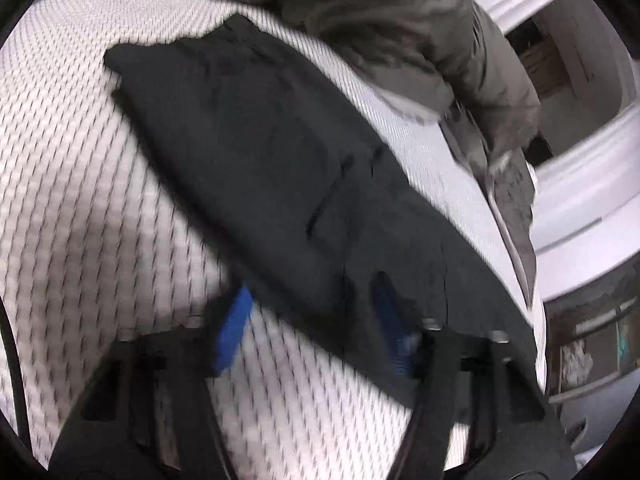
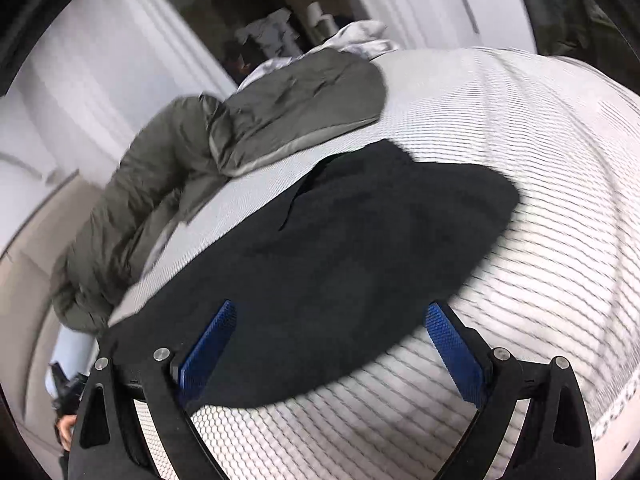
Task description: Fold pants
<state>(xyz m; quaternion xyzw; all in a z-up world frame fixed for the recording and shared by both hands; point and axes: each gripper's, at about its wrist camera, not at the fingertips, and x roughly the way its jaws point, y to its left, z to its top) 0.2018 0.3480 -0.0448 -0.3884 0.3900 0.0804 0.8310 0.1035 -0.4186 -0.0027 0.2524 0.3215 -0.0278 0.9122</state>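
Dark folded pants lie flat on a white textured bedcover, running diagonally from the upper left to the lower right in the blurred left wrist view. My left gripper hovers at their near edge. Its blue pads stand apart, with the cloth's edge in the gap and bedcover showing beside it. In the right wrist view the pants fill the middle. My right gripper is wide open over their near edge, one pad over the cloth, the other over the bedcover. Neither gripper holds anything.
An olive-grey puffy jacket lies bunched along the bed's far side, close behind the pants, also seen as the jacket. White panelled walls and a dark doorway stand beyond. A hand shows at the lower left.
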